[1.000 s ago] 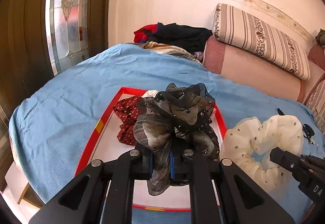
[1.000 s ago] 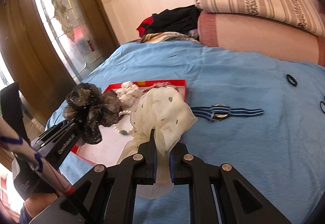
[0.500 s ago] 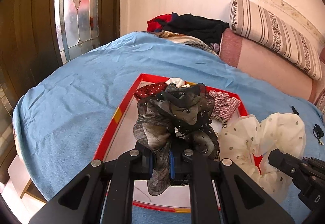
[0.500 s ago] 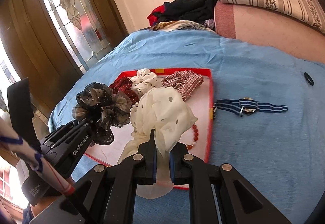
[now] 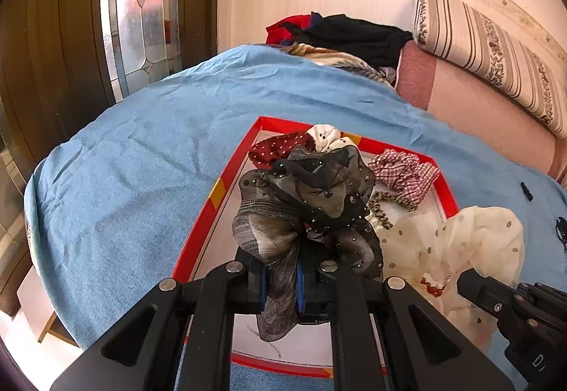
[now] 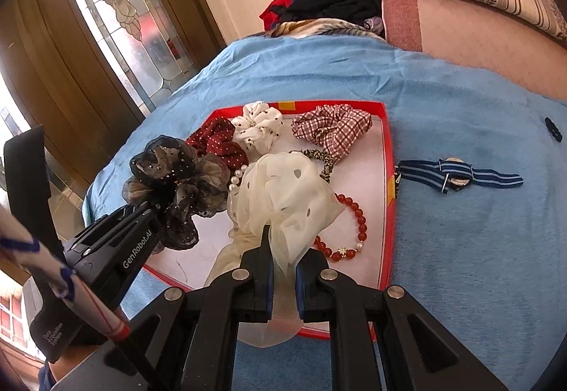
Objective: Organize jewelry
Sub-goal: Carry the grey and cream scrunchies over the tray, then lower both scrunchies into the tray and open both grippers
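The left gripper (image 5: 280, 284) pinches the black scrunchie (image 5: 312, 207), the right gripper (image 6: 283, 277) the cream scrunchie (image 6: 283, 192) — below both, we should lower onto bare red tray (image 6: 388, 199) floor before letting go.

scrunchies (image 6: 331, 130) in tray (image 6: 387, 157), watch (image 6: 457, 175) right of it

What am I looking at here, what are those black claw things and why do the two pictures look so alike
They are two hand-held pincers, each carrying a wide-angle camera looking along its fingers, so each picture shows one pincer's view. The left gripper is clamped on a dark sheer beaded scrunchie. The right gripper is clamped on a cream dotted chiffon scrunchie. Both hang over a red-rimmed white tray on a blue bedspread. The tray holds more scrunchies and a red bead bracelet. A blue striped watch lies beside it.
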### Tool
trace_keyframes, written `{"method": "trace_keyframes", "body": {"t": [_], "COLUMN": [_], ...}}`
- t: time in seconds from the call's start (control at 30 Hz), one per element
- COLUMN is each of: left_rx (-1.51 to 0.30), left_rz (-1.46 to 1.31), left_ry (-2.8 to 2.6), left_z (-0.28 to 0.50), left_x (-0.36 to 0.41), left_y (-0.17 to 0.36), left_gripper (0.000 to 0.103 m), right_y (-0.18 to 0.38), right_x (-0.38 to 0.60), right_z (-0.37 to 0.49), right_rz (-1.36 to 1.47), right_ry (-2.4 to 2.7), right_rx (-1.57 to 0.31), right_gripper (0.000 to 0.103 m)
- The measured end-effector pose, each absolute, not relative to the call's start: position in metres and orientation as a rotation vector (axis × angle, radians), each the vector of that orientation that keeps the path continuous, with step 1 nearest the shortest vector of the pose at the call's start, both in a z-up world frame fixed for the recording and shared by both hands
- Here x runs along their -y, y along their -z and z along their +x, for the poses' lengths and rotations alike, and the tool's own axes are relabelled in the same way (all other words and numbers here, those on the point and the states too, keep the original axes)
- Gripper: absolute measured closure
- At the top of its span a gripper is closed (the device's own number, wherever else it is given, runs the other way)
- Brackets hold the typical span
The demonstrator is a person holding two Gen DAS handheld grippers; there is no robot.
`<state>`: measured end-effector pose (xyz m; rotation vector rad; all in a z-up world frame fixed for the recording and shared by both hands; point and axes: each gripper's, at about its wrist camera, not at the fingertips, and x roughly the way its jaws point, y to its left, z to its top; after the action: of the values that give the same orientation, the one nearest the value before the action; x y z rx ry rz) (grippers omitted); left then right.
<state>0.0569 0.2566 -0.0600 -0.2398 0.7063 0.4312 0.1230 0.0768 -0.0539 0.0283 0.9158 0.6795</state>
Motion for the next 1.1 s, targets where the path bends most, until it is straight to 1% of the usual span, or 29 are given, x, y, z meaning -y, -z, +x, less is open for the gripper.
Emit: {"method": "trace_keyframes", "body": {"t": [0.57,0.9,1.1], "left_rx": [-0.793,-0.826,-0.835], "left_rz": [-0.305,-0.314,-0.306], "left_ry": [-0.461,-0.457,-0.459], "left_z": [0.063,0.066,0.066], "left_x": [-0.274,-0.273,-0.273], "left_y": [0.082,0.089,0.092], "left_gripper": [0.092,0.091,0.091], "right_y": [0.084,0.100,0.102], "right_x": [-0.065,-0.070,-0.071], "right_z": [0.142,0.136,0.135], "right_rz": [0.056,0.061,0.046], "right_ry": [-0.626,-0.654,-0.649], "right_rx": [-0.998,-1.049,-1.042], "right_gripper": [0.093,0.092,0.090]}}
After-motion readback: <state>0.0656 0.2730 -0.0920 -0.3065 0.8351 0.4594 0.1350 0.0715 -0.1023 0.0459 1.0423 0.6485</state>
